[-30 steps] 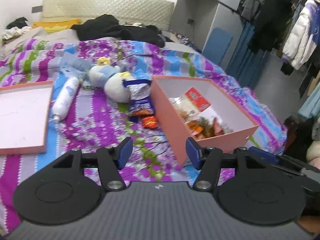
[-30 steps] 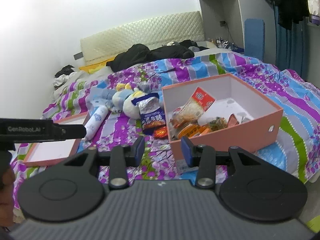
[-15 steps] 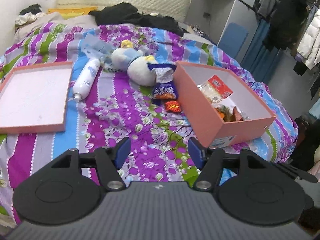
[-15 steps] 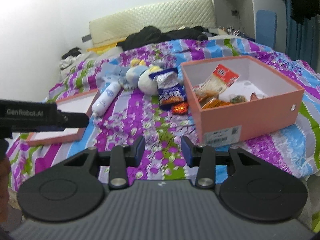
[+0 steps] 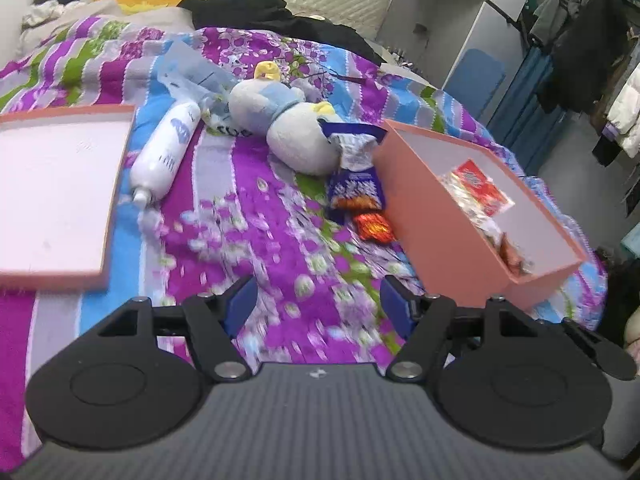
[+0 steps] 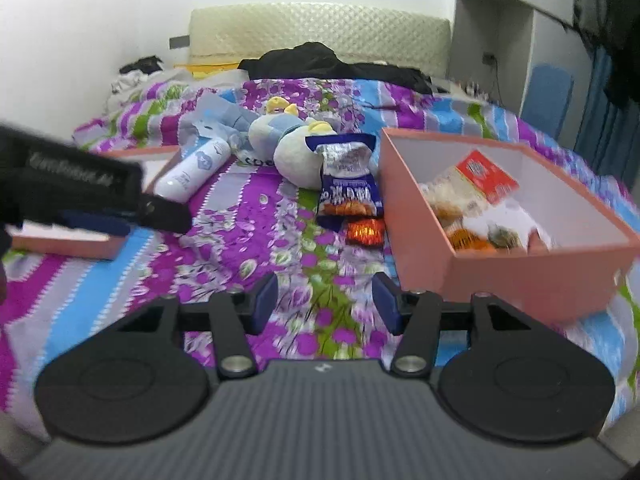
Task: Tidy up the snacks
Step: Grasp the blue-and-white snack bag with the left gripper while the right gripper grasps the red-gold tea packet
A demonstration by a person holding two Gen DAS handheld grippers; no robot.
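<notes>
Lettering on left gripper (image 6: 100, 200) — blurred, unreadable.

The left gripper (image 5: 318, 306) hangs over a purple floral bedspread (image 5: 256, 240), its blue-padded jaws just having been opening with nothing but fabric showing between them. Ahead to the right stands an open pink box (image 5: 436, 240) holding packaged snacks, a red-labelled packet (image 5: 478, 186) leaning on its inner wall. Just beside the box's left wall lie a blue snack bag (image 5: 354, 184), torn open at the top, and a small orange wrapper (image 5: 374, 227). Behind the bag rests a plush toy (image 5: 288, 124). Farther left lie a white bottle (image 5: 166, 148) and the pink box lid (image 5: 56, 192), inside up.
</notes>
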